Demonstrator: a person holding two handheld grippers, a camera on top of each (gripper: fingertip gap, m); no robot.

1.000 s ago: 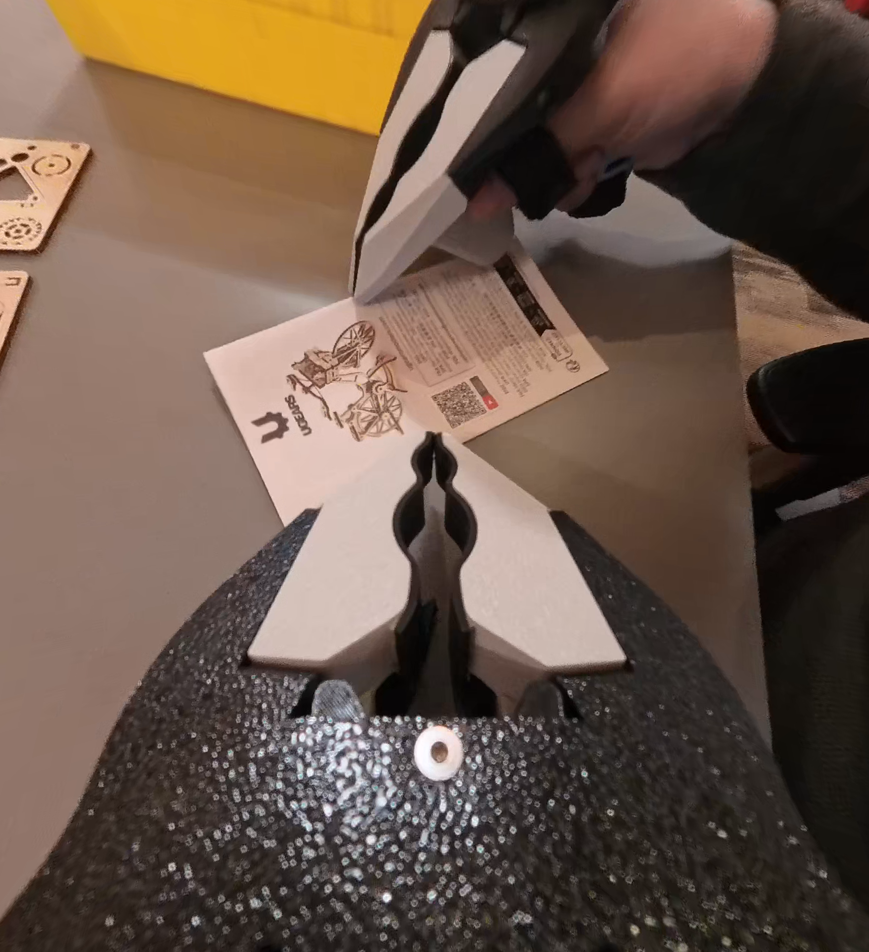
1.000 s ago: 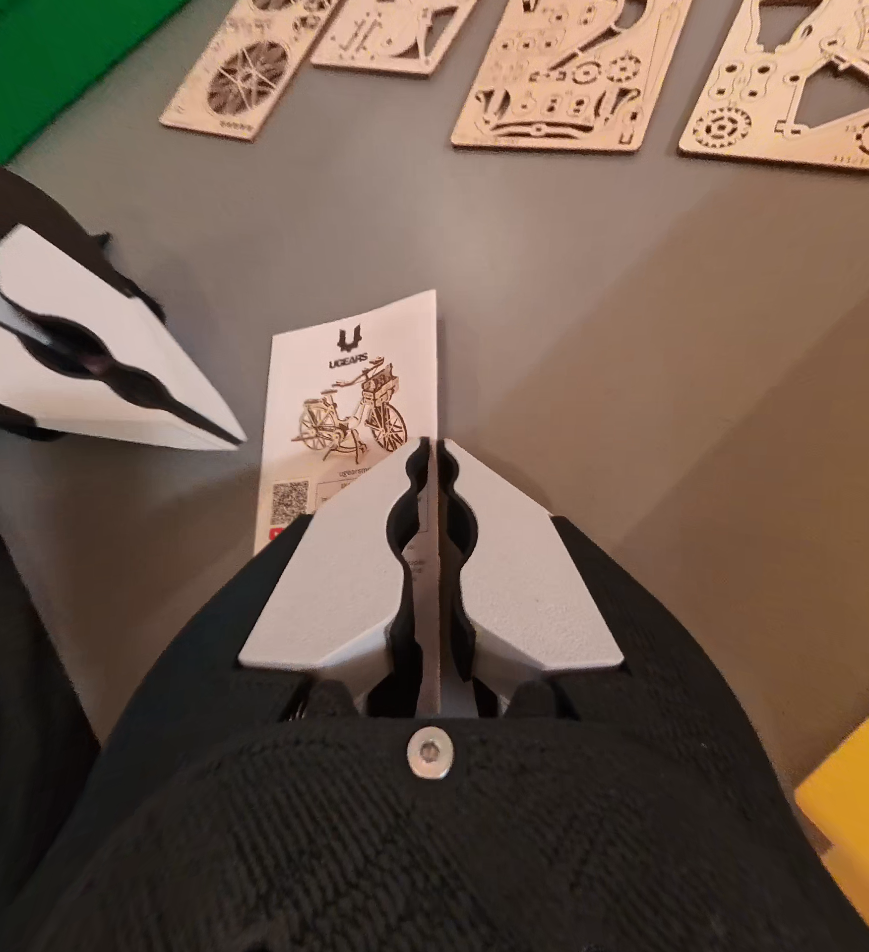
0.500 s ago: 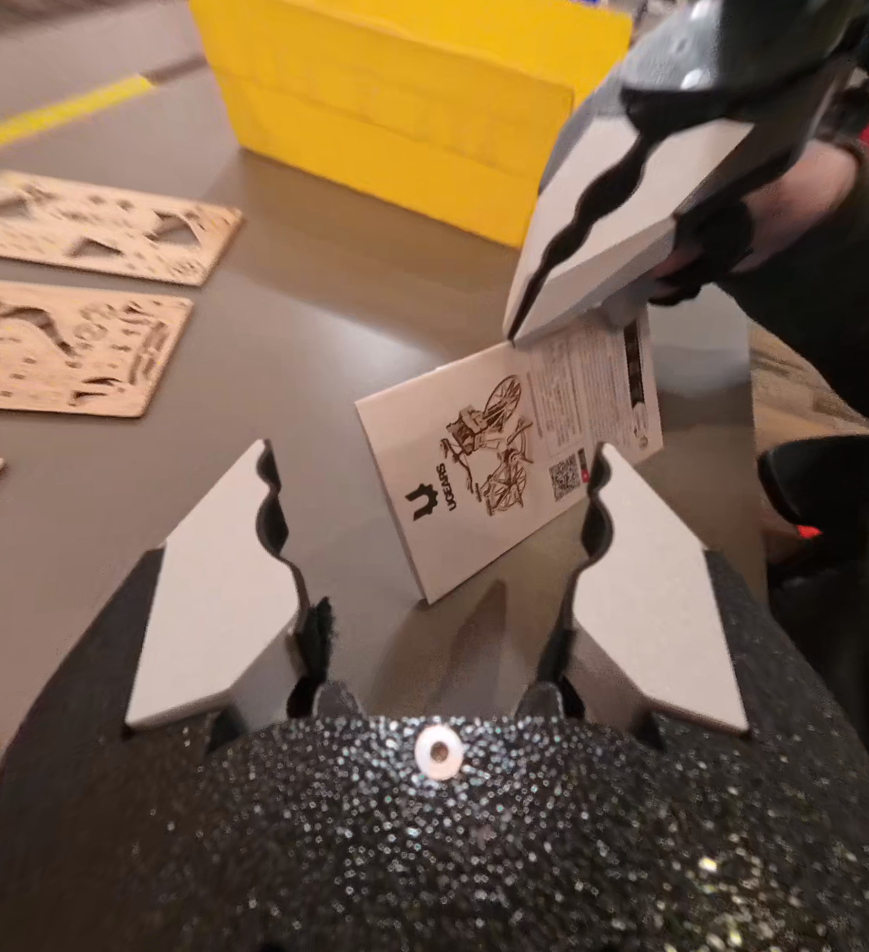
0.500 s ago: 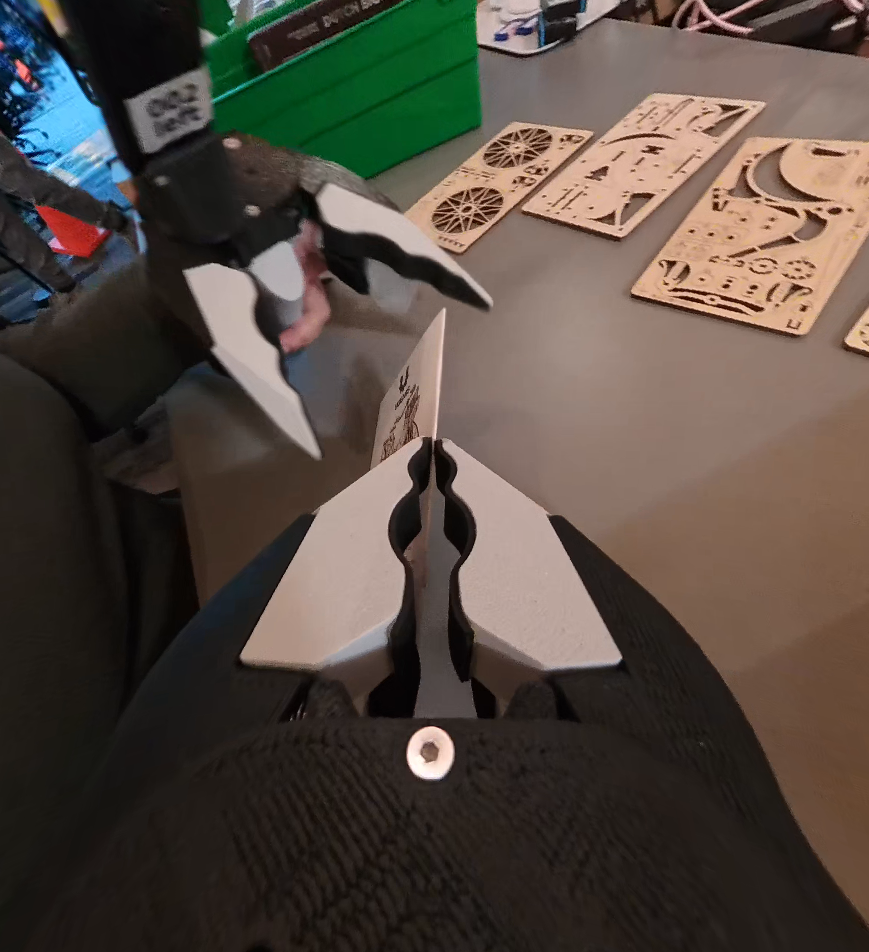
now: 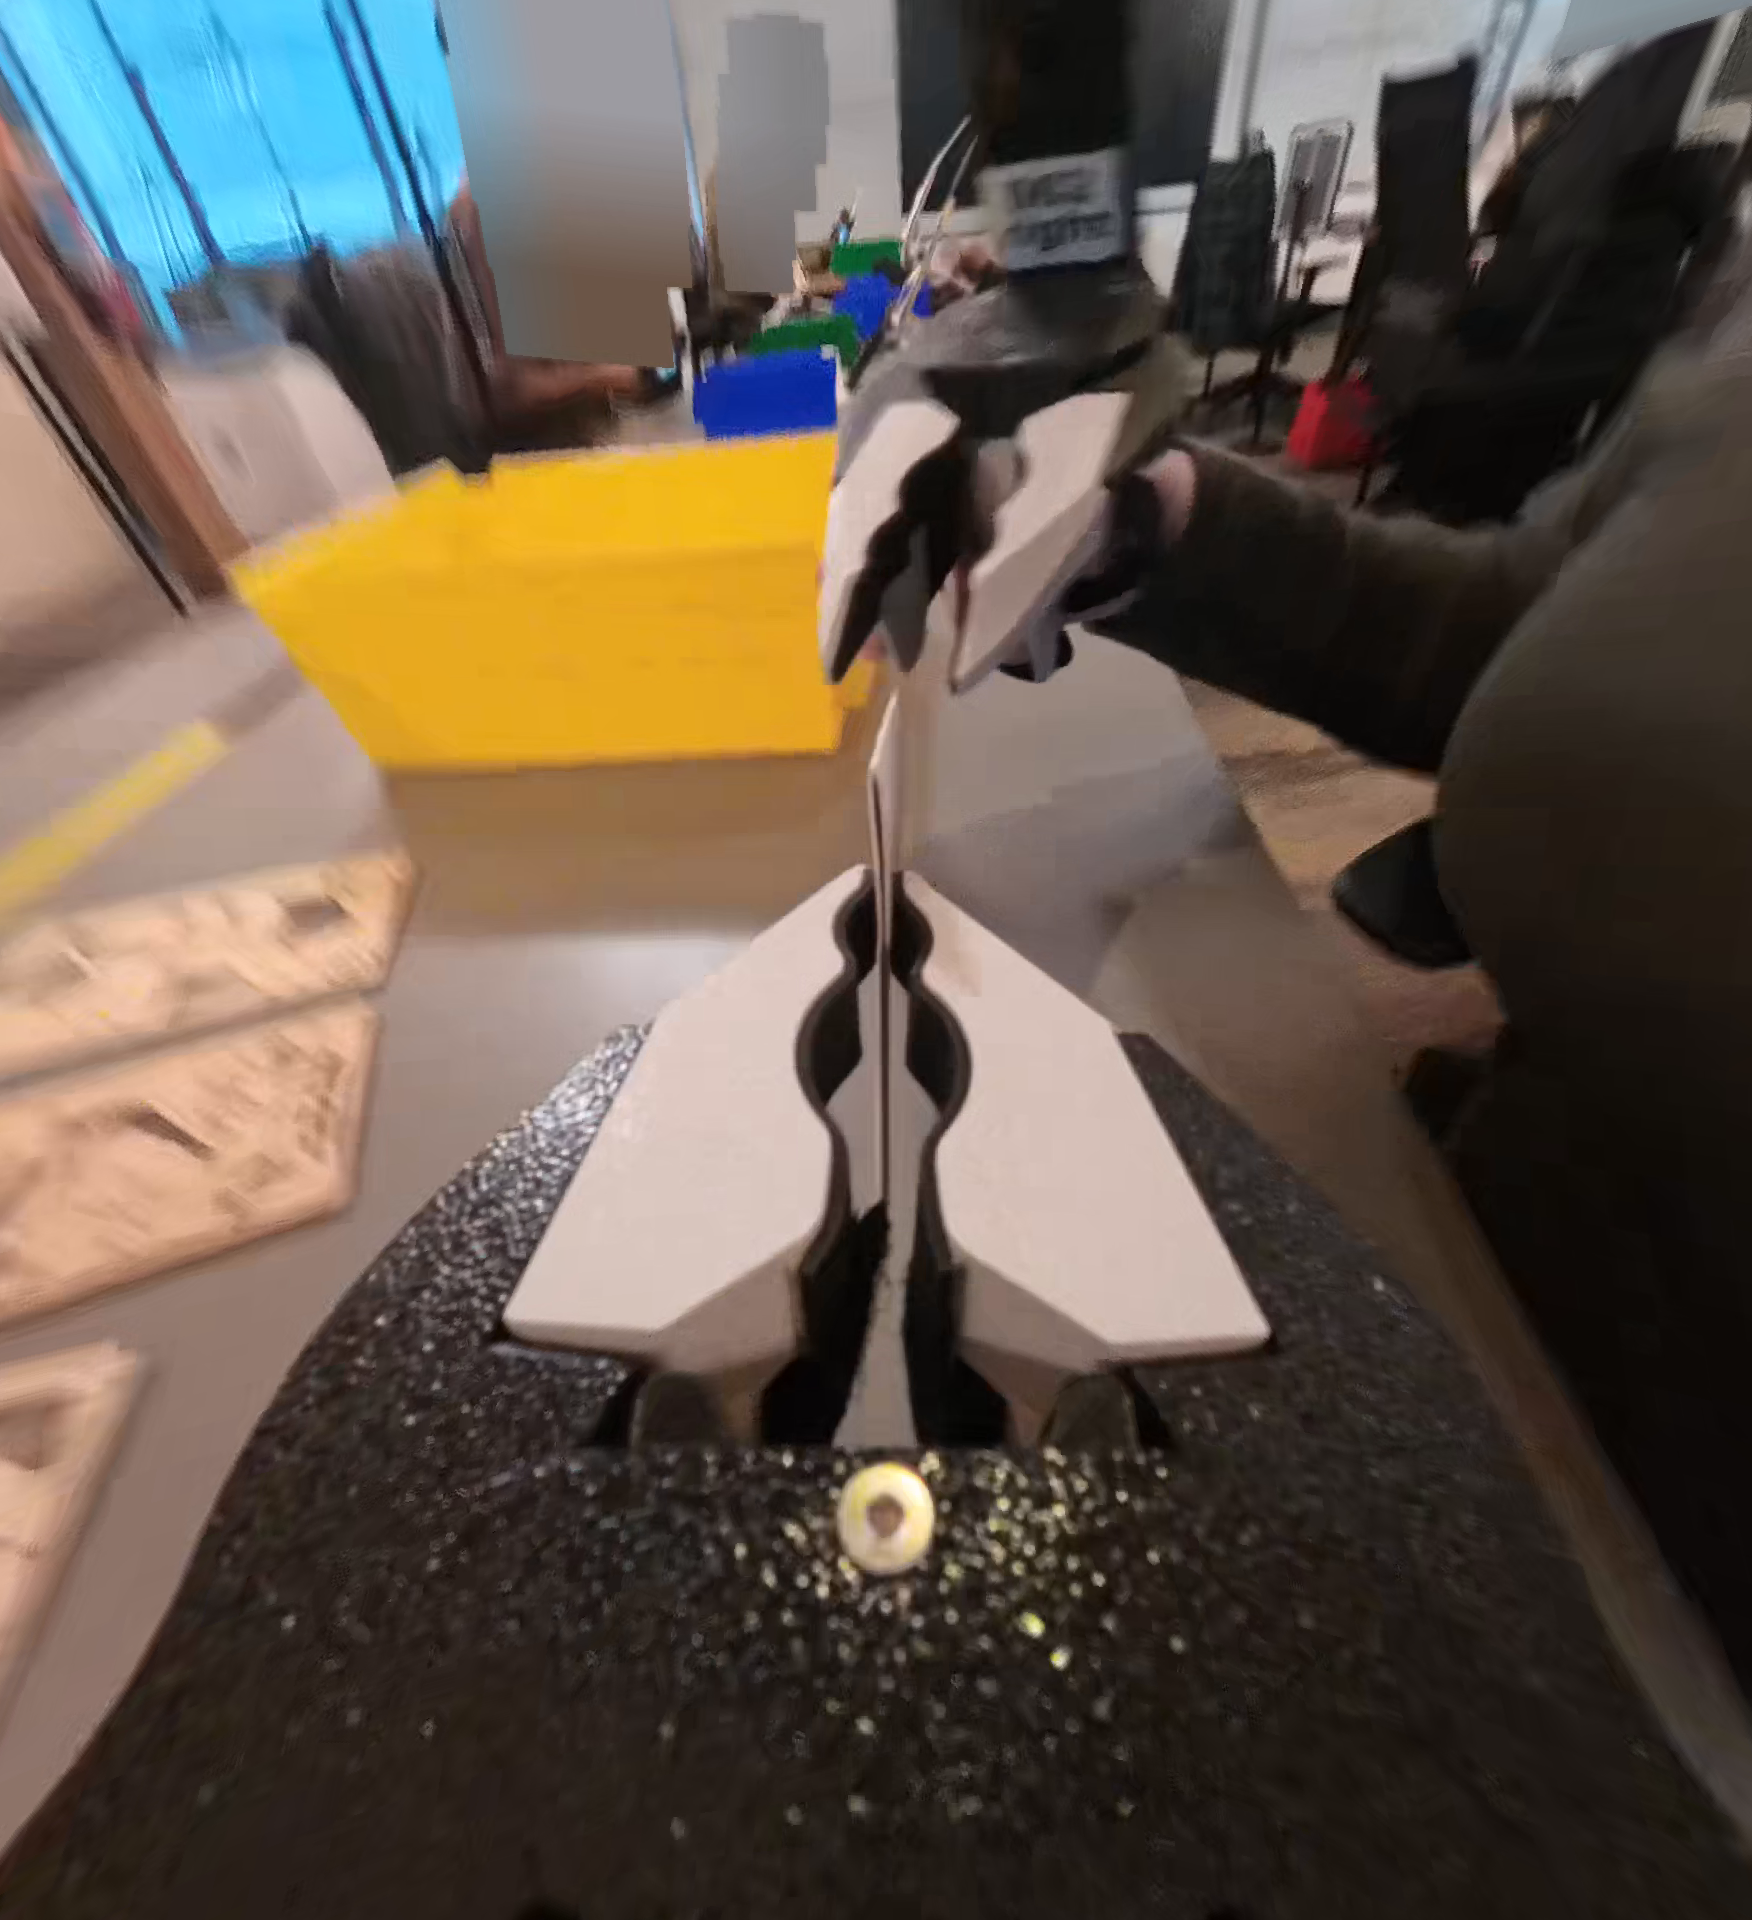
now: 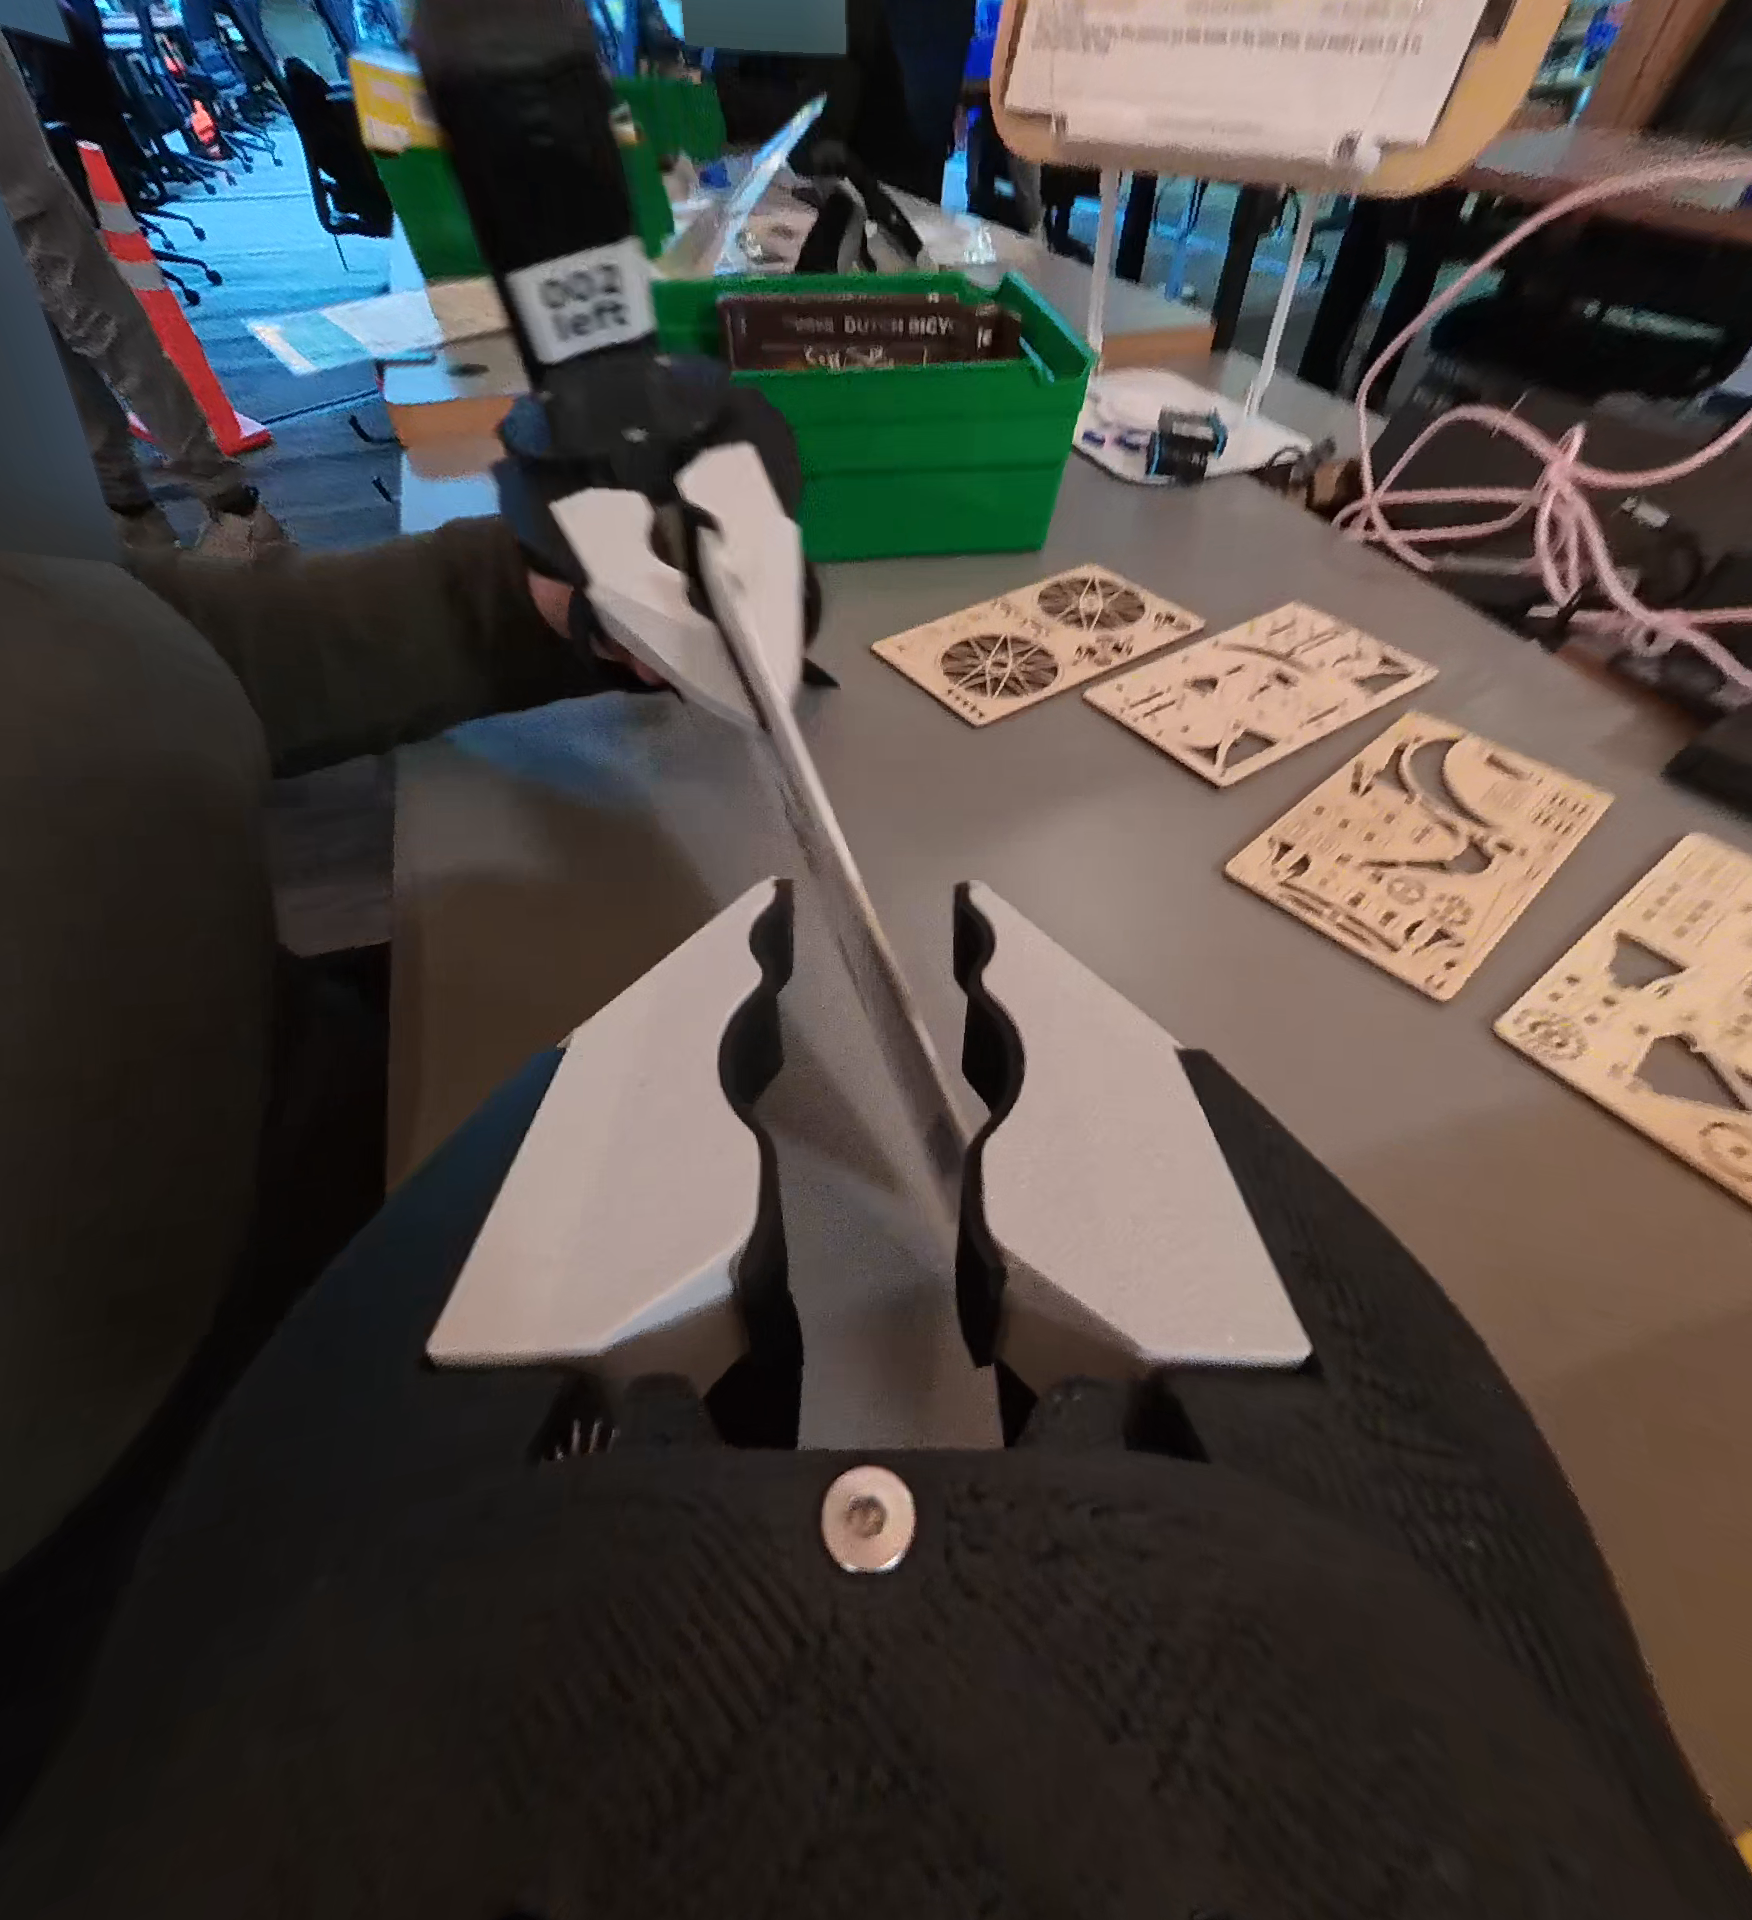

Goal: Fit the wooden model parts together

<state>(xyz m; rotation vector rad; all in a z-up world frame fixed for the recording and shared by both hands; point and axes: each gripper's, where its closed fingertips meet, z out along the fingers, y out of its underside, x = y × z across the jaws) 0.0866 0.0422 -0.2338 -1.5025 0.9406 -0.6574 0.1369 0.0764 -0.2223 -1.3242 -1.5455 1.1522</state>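
Observation:
My left gripper (image 5: 882, 883) is shut on a white instruction booklet (image 5: 893, 769), seen edge-on and held up off the grey table. My right gripper (image 6: 872, 888) is open; the booklet's (image 6: 815, 831) other end runs loose between its jaws, close to the right finger. In the right wrist view the left gripper (image 6: 763, 701) shows farther off, clamped on the booklet. In the left wrist view the right gripper (image 5: 903, 670) shows above, open around the booklet's top. Several wooden part sheets (image 6: 1417, 862) lie flat on the table to the right; they are blurred in the left wrist view (image 5: 124, 1164).
A yellow bin (image 5: 560, 603) stands at one end of the table (image 6: 1163, 987). A green bin (image 6: 903, 447) with a dark box in it stands at the other. Pink cables (image 6: 1578, 520) and dark gear lie at the far right. The person's dark sleeves flank the booklet.
The booklet has come up off the table. My left gripper opened, then shut on its edge. My right gripper, which was shut on it, has opened.

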